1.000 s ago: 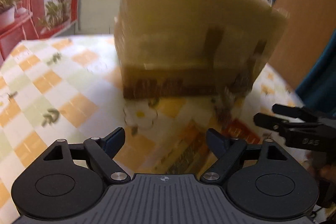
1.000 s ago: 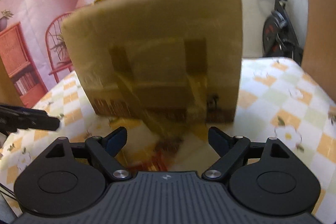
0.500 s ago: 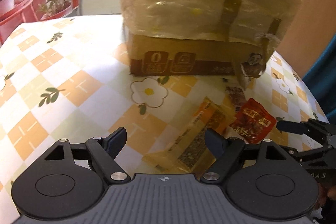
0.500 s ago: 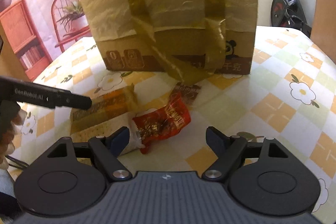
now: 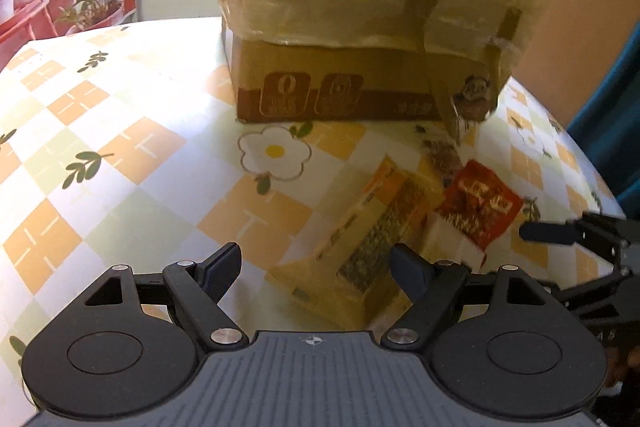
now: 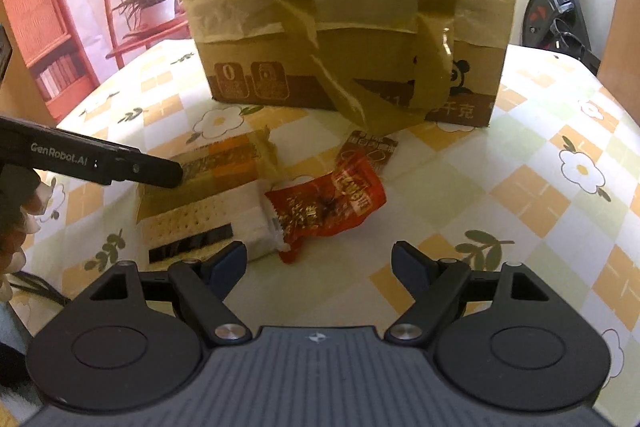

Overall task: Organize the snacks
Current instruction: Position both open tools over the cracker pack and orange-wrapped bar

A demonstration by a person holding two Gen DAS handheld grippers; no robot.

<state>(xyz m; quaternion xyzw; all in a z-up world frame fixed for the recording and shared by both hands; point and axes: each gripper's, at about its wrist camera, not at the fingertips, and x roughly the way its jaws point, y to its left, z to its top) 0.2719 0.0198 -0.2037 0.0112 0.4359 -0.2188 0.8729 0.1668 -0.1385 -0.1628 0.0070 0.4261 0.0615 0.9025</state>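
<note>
A cardboard box (image 5: 360, 27) wrapped in plastic film and tape stands on the table; it also shows in the right wrist view (image 6: 352, 7). In front of it lie snacks: a long yellow-orange packet (image 5: 360, 239) (image 6: 216, 163), a red packet (image 5: 476, 207) (image 6: 324, 207), a white cracker packet (image 6: 208, 223) and a small brown sachet (image 6: 372, 151). My left gripper (image 5: 316, 263) is open just above the yellow packet. My right gripper (image 6: 320, 259) is open, close in front of the red and white packets. Both are empty.
The table has a checked floral cloth (image 5: 120, 147). The right gripper's finger (image 5: 560, 231) shows at right in the left wrist view; the left gripper's finger (image 6: 100, 163) reaches over the yellow packet in the right wrist view. An exercise bike (image 6: 560, 7) stands behind.
Both grippers have tilted down and moved in toward the snacks in front of the box; the snacks now sit closer and larger in both views. Both stay open.
</note>
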